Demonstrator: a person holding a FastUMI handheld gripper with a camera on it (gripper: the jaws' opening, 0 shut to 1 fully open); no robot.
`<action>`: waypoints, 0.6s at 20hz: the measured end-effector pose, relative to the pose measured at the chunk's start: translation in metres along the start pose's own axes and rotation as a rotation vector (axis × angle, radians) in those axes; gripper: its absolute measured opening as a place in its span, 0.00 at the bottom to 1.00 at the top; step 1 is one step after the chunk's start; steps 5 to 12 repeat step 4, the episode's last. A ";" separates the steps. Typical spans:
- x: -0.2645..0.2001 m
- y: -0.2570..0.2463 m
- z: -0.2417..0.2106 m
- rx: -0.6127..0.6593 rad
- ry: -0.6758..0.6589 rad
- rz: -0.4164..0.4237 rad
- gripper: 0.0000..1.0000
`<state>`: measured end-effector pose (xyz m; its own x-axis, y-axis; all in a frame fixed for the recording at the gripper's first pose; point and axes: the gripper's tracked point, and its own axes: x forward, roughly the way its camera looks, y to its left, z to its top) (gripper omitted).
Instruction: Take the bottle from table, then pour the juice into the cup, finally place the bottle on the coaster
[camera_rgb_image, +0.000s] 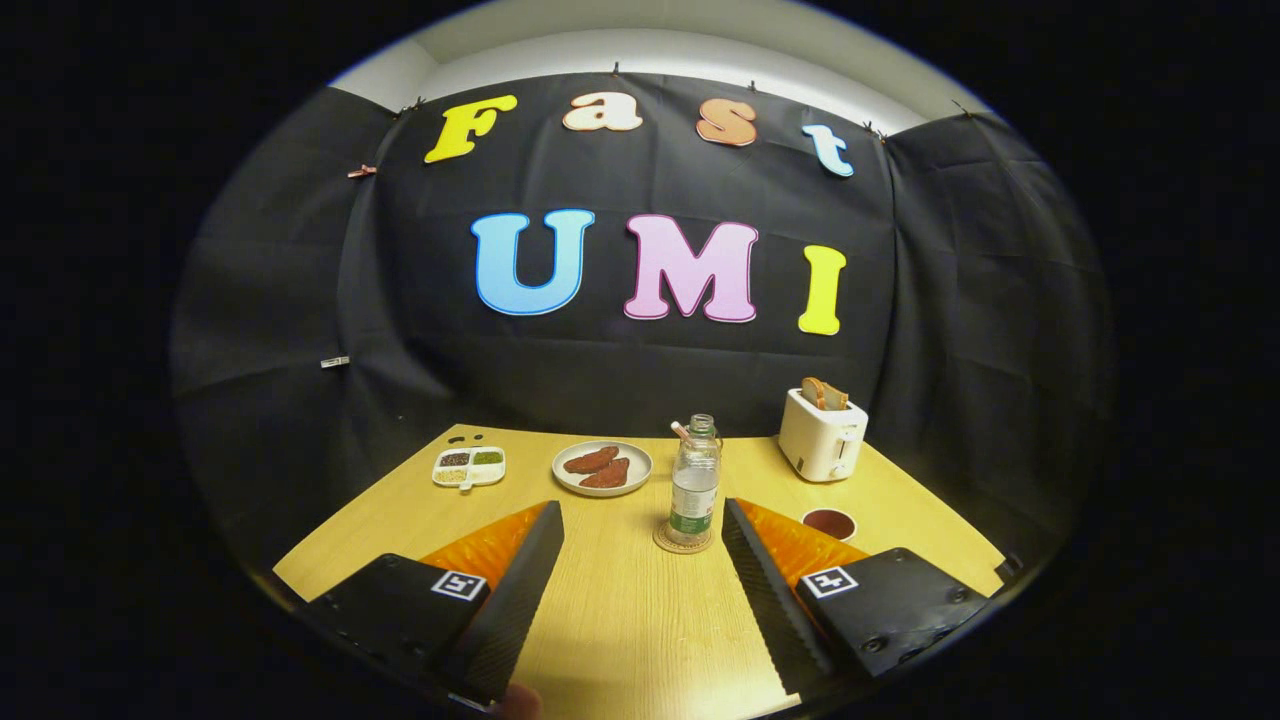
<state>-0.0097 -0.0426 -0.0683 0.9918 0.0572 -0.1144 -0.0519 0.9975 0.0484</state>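
A clear plastic bottle (693, 485) with a green label stands upright on a round coaster (683, 541) in the middle of the wooden table (620, 620). It holds a little clear liquid and its cap is off. The cup (829, 522), seen from above with dark liquid in it, sits to the right of the bottle, just past the right finger. My gripper (640, 520) is open, its fingers spread wide. The bottle stands just ahead of the fingertips, nearer the right one, and neither finger touches it.
A white toaster (822, 435) with bread in its slot stands at the back right. A plate (602, 468) with brown food lies behind and left of the bottle. Farther left is a small white divided dish (469, 466). The black cloth wall closes the back.
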 end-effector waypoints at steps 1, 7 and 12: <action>-0.001 0.001 0.000 -0.002 0.001 0.005 0.98; 0.007 0.002 0.000 0.009 0.002 0.019 0.98; 0.007 0.002 0.000 0.009 0.002 0.019 0.98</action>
